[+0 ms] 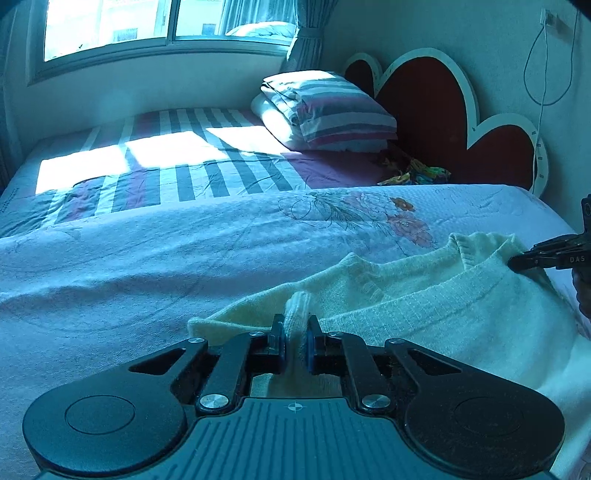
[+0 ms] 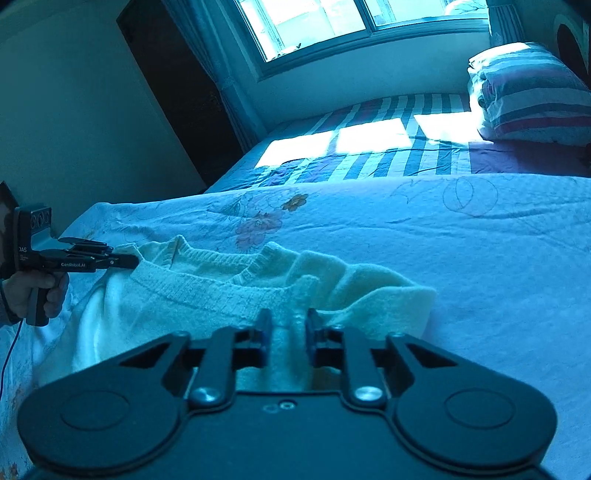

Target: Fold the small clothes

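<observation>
A pale cream knitted sweater (image 1: 424, 295) lies on a light floral bedspread (image 1: 147, 258). My left gripper (image 1: 295, 334) is shut on a fold of the sweater's edge. In the left wrist view my right gripper (image 1: 517, 263) comes in from the right and pinches the sweater near its ribbed collar. In the right wrist view the sweater (image 2: 221, 288) lies spread ahead, my right gripper (image 2: 288, 332) is shut on its knit, and the left gripper (image 2: 133, 262) grips the sweater's far left corner.
A striped pillow and folded quilt (image 1: 325, 110) sit at the head of the bed by a heart-shaped headboard (image 1: 436, 107). A striped sheet (image 1: 184, 166) lies beyond the bedspread. A window (image 2: 351, 22) and a dark doorway (image 2: 177, 92) stand behind.
</observation>
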Available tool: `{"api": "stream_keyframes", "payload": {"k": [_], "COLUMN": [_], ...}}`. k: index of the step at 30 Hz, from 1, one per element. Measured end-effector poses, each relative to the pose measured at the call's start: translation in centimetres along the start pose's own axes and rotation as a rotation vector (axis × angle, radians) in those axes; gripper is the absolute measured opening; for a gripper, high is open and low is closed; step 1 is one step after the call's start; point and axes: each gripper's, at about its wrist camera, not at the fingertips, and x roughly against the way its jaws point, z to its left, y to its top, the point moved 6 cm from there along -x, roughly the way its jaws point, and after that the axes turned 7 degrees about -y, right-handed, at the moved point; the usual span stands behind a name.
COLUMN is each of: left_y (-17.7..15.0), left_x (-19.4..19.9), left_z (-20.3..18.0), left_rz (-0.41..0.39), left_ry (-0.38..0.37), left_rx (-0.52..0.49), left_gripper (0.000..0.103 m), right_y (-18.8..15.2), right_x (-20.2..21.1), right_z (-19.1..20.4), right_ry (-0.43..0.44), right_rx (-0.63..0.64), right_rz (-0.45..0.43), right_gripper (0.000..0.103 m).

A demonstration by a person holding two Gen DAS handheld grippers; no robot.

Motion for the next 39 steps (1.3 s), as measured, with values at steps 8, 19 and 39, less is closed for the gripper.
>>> {"api": "stream_keyframes", "payload": {"k": [8, 19, 39], "left_y": [2.2, 1.0, -5.6], "left_x": [1.6, -2.9, 3.1], "left_z": [0.0, 1.6, -6.5], "left_rz": [-0.13, -0.051, -0.06], "left_ry": [-0.019, 0.074, 0.223], "left_rx": [0.022, 0.074, 0.044], "left_gripper": [0.007, 0.011, 0.052], "right_y": [2.5, 1.8, -4.9], "right_x": [3.0, -1.7, 3.6], "right_z": [0.5, -3.2, 4.0], "right_ry": [-0.018, -0.135, -0.223], "right_rx": [0.027, -0.03, 0.155], "right_rz": [-0.147, -0.053, -0.058], "right_gripper": [0.005, 0.004, 0.007]}}
